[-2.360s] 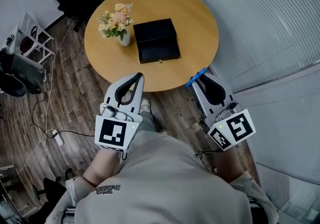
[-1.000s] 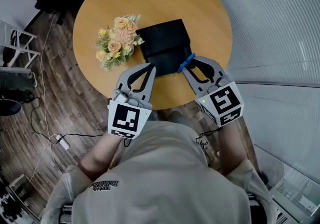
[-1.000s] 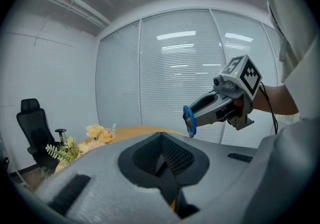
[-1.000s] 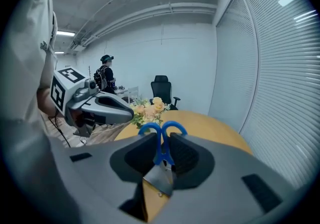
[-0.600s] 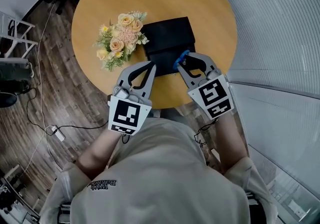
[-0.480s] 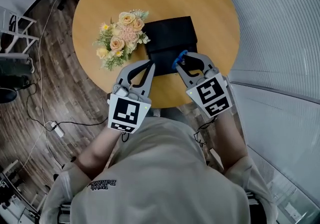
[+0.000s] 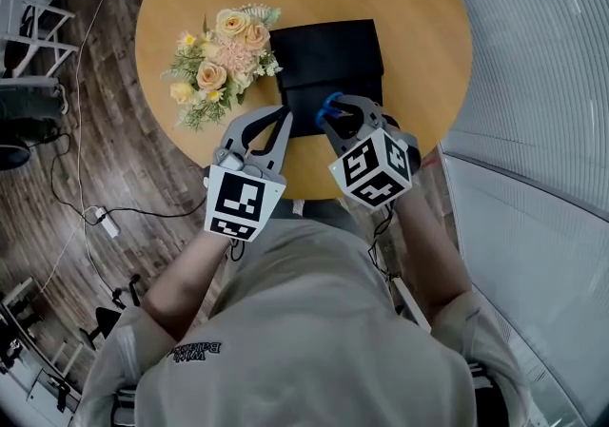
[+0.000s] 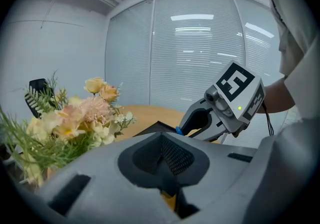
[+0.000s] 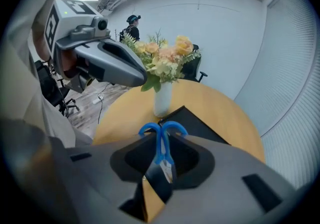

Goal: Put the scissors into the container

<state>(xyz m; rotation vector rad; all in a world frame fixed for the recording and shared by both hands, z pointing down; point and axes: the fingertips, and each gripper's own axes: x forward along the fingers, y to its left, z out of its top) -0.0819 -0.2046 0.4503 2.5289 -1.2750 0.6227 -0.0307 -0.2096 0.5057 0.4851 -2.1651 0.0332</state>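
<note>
Head view, flowers [image 7: 217, 59] beside container [image 7: 328, 49], scissors [image 7: 328, 109] above

Left gripper [image 7: 282, 113] closed; right gripper [image 7: 329, 114] clamped.

there is one round wooden table [image 7: 419, 26], and on it stand one black container [image 7: 328, 49] and one white vase [image 9: 162, 99] with one bunch of peach and yellow flowers [image 7: 219, 49]. there are two grippers, the left gripper [image 7: 284, 114] and the right gripper [image 7: 328, 119], each with one marker cube [image 7: 244, 203], and one pair of blue-handled scissors [image 9: 162, 140]. one white power strip [image 7: 105, 223] lies on the floor, and one person [image 9: 132, 26] shows far back in the right gripper view.
</note>
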